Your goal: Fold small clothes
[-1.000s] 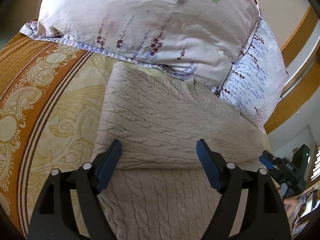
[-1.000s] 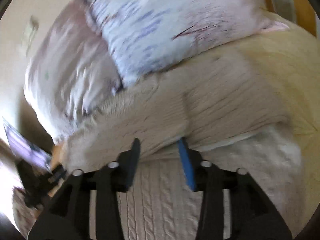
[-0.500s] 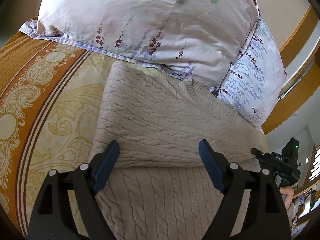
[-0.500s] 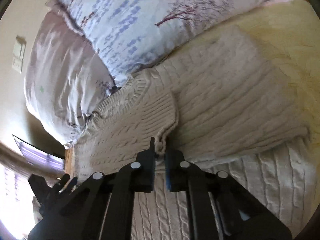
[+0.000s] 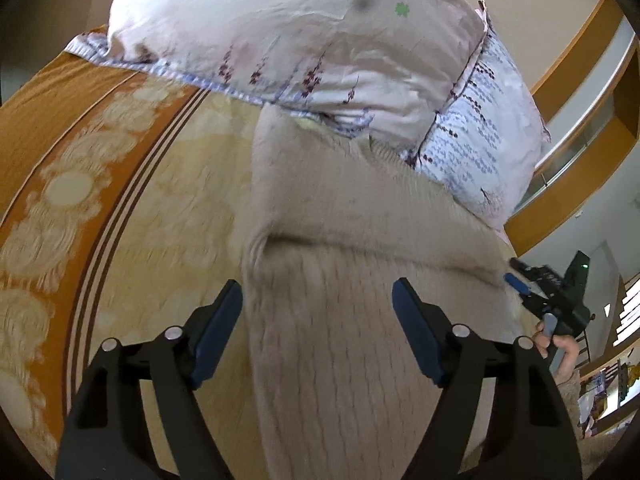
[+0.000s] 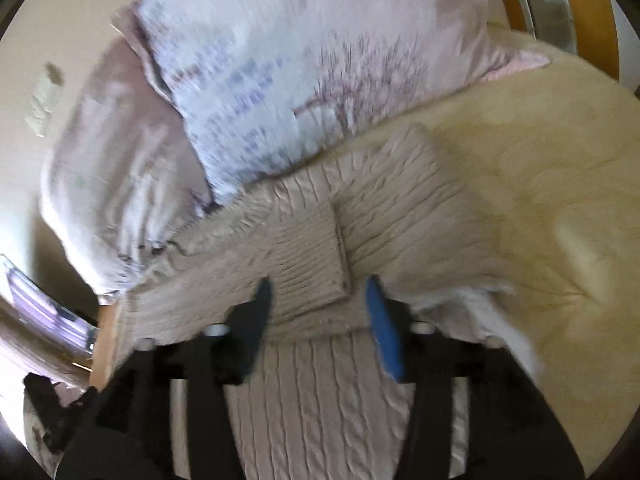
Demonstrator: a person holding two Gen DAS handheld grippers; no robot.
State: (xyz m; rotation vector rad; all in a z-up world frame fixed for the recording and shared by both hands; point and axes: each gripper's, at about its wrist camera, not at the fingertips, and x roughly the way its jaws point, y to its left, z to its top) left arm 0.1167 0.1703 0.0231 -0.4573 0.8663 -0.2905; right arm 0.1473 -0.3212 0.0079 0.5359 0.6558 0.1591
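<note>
Jaws on our left gripper (image 5: 317,307) stand wide and are closing a bit with nothing pinched, while jaws on our right gripper (image 6: 318,300) are opening over a folded sleeve, not squeezing it. We see the knit sweater (image 5: 360,216) lying on the bed (image 5: 160,200), its top touching the pillows (image 5: 288,36). We think the sleeves are folded in, and the last fold is left.

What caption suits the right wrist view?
Right gripper, jaws opening, over a folded sweater below two pillows.
</note>
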